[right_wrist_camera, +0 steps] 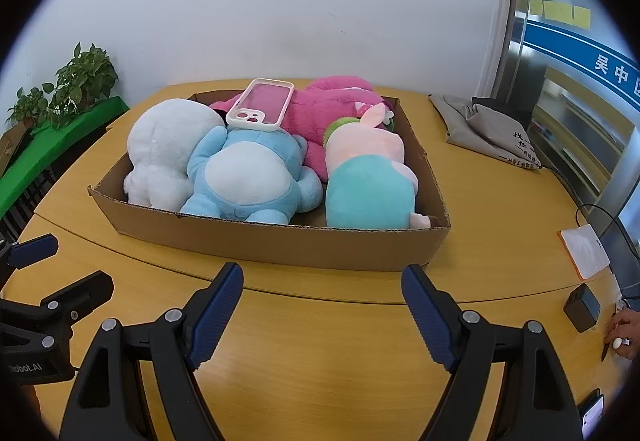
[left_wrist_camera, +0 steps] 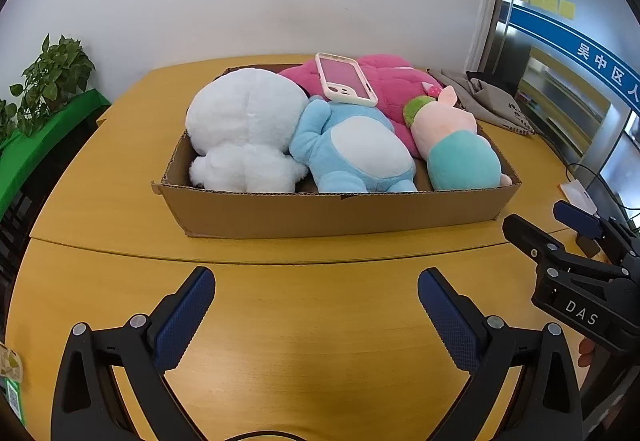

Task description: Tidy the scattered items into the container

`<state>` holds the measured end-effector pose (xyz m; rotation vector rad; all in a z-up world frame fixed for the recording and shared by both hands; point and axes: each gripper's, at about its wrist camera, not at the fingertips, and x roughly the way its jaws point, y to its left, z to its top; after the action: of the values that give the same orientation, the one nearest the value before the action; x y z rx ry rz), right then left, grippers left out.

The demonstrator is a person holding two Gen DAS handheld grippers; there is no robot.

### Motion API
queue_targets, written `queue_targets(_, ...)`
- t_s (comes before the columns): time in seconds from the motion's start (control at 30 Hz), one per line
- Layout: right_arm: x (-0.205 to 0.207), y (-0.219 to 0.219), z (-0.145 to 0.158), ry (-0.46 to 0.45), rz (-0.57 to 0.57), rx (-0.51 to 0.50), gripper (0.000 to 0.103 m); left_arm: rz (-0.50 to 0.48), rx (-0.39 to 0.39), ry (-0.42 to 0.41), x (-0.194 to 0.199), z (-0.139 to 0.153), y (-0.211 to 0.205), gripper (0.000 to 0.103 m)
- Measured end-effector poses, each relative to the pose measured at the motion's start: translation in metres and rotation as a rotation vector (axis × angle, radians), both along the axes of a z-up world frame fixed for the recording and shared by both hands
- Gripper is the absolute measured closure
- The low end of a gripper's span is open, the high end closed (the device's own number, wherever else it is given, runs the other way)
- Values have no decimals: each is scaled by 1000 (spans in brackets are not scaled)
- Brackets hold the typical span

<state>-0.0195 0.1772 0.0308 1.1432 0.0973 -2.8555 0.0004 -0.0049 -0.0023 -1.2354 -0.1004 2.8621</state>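
Corrugated brown cardboard forms the shallow box standing on the yellow wooden table, and all the soft toys lie inside it. A white plush fills the left end, touching a light blue plush with a white belly in the middle. A pink plush in a teal outfit lies at the right end, and a magenta plush sits behind these 3 against the far wall of the box. A white-rimmed phone case with a pink inside rests on top, tilted, bridging the blue and magenta toys.

The left gripper hovers above bare tabletop in front of the box, its 2 blue-padded fingers spread wide with nothing between them. The right gripper hangs beside it, also short of the box, its fingers likewise parted and empty.

A grey cloth bag lies on the table to the right of the box, apart from it. A potted plant stands at the far left on a green-covered surface.
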Motion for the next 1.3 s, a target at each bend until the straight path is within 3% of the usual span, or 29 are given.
queue_targets(0.33,0,9,-8,6,0,-17,21,16,49,-47,4,-19,-39,0)
queue_targets(0.47,0,47,-25,-25,-14,-56,21,26,67,-68,6,-28,-59,0)
queue_targets(0.67,2,102,-54,-66,-15,-60,21,35,80,-135,14,-71,-122,0)
queue_targets(0.83,6,121,-91,-127,63,11,21,40,12,-199,13,-111,-161,0)
queue_targets(0.97,4,133,-121,-201,93,37,21,26,-45,-183,12,-122,-178,0)
queue_targets(1.03,3,139,-125,-195,101,17,17,-3,-52,-174,11,-123,-183,0)
queue_targets(1.13,3,145,-130,-188,138,3,0,-58,-56,-151,11,-125,-188,0)
queue_targets(1.3,7,150,-130,-175,251,8,0,-88,-54,-118,8,-126,-199,0)
